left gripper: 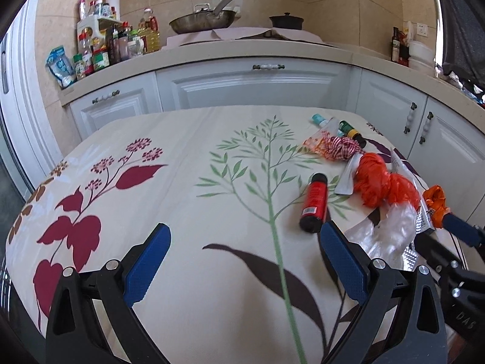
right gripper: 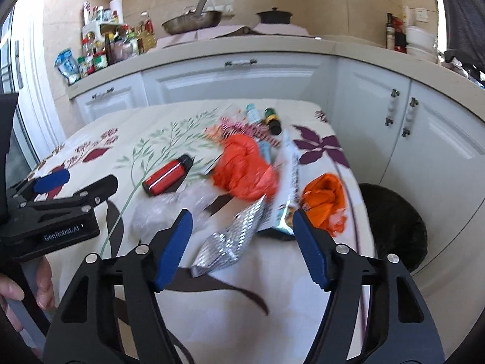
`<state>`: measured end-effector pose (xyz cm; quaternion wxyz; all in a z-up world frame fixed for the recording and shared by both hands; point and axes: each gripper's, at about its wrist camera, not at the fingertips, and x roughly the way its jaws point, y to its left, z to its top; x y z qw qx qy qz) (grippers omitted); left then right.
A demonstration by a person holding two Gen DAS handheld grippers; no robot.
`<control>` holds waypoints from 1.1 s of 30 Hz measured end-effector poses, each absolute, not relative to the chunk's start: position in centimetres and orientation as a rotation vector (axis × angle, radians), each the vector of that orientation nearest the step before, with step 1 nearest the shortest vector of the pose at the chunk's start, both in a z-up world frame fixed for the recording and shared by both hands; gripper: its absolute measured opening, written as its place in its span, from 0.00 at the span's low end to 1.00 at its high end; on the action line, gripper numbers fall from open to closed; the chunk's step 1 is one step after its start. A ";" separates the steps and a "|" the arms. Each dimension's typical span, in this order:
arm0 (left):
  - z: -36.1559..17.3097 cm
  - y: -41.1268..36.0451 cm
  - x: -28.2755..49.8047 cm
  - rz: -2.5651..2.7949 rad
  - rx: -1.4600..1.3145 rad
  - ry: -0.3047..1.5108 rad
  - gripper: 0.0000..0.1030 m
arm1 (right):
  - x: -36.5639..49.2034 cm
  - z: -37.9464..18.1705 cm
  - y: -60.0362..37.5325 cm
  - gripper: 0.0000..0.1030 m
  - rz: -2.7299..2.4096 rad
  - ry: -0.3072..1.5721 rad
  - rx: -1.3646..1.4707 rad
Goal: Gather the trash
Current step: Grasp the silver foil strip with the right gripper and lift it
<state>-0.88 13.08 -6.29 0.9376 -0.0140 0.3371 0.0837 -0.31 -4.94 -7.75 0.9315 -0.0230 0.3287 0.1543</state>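
Note:
Trash lies on the right part of a floral tablecloth (left gripper: 182, 200): a red bottle with black ends (left gripper: 313, 202) (right gripper: 168, 175), a crumpled orange bag (left gripper: 382, 185) (right gripper: 245, 166), a smaller orange bag (right gripper: 326, 200), a clear plastic bag (left gripper: 391, 236) (right gripper: 169, 209), a silver foil wrapper (right gripper: 233, 236), a red-white checked wrapper (left gripper: 342, 148) and a green-capped bottle (left gripper: 351, 132). My left gripper (left gripper: 245, 236) is open and empty, left of the pile. My right gripper (right gripper: 242, 221) is open and empty, just above the foil wrapper.
A dark round bin (right gripper: 400, 224) stands on the floor right of the table. White cabinets (left gripper: 254, 88) and a counter with bottles (left gripper: 100, 48), a pan (left gripper: 203, 19) and a pot (left gripper: 286, 21) stand behind. The left gripper's body (right gripper: 54, 212) is at the right view's left edge.

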 end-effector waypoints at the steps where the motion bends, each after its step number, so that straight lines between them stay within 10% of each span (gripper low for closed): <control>1: -6.3 13.2 -0.9 0.173 -0.032 0.689 0.93 | -0.3 -8.0 -4.7 0.60 0.317 0.681 -0.051; 33: -6.9 10.9 -1.5 0.120 -0.027 0.701 0.94 | -1.5 -8.2 -5.0 0.11 0.368 0.662 -0.054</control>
